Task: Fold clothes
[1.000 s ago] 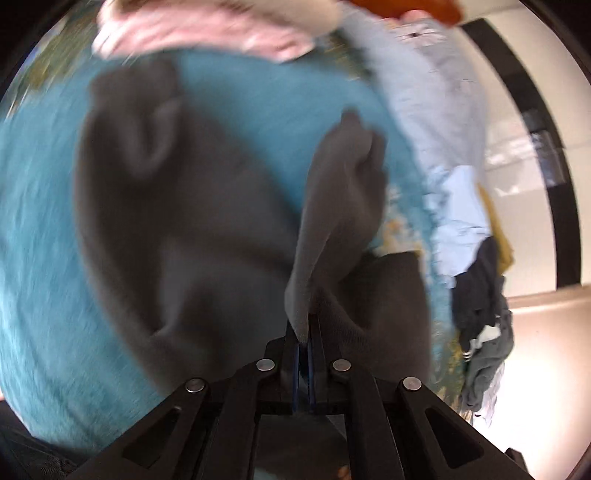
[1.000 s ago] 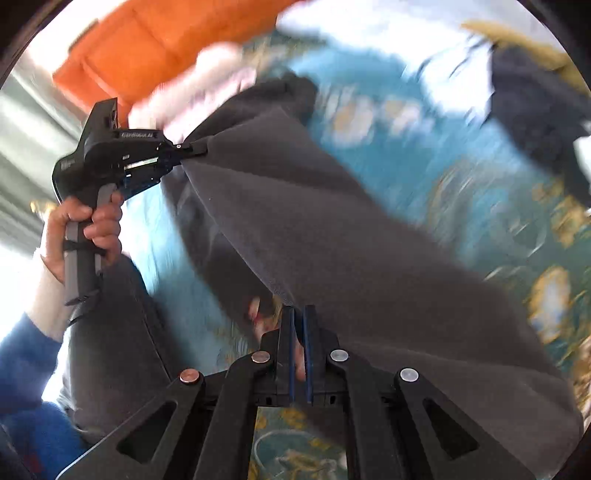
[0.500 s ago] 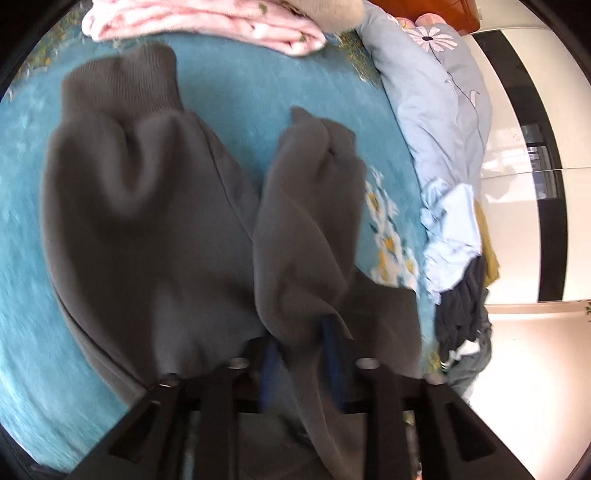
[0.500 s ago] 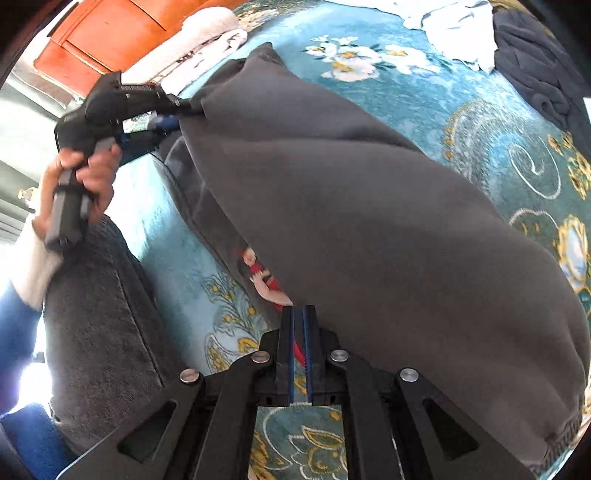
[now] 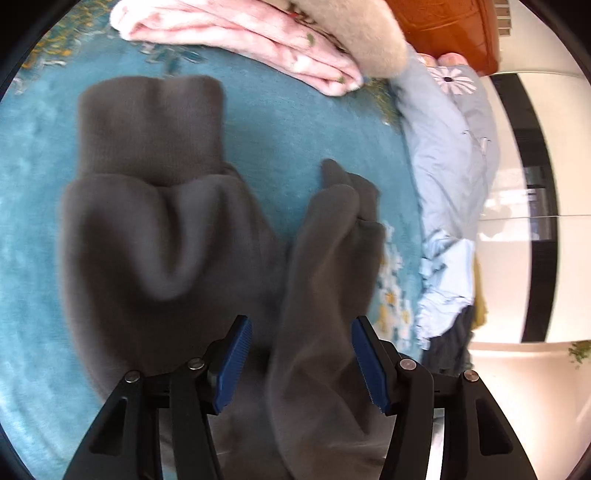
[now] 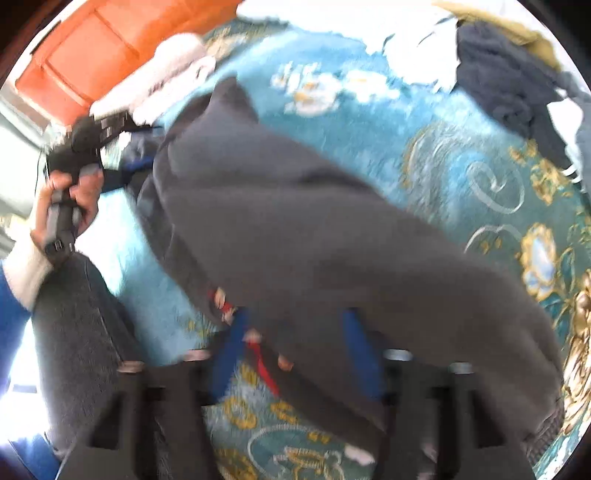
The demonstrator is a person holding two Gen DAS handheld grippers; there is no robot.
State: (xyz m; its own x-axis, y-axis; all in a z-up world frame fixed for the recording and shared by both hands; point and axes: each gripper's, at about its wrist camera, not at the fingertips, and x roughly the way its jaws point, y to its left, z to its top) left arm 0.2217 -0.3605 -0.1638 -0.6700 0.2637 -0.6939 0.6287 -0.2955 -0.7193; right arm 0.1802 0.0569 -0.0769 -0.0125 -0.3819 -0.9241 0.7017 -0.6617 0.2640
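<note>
A dark grey sweatshirt lies on the teal rug, its ribbed cuff pointing away. A folded-over part runs between the jaws of my left gripper, which is open with blue pads wide apart. In the right wrist view the same sweatshirt is draped across the rug. My right gripper is open, blurred, with the cloth's edge lying between its pads. The left gripper in the person's hand shows at the upper left there.
Folded pink and beige clothes lie at the rug's far edge. Light blue garments and a dark pile lie to the right. An orange wooden cabinet stands behind. The person's grey-trousered leg is at left.
Both grippers were shut on the sweatshirt and holding it up. Both have now opened and the sweatshirt has dropped onto the rug.
</note>
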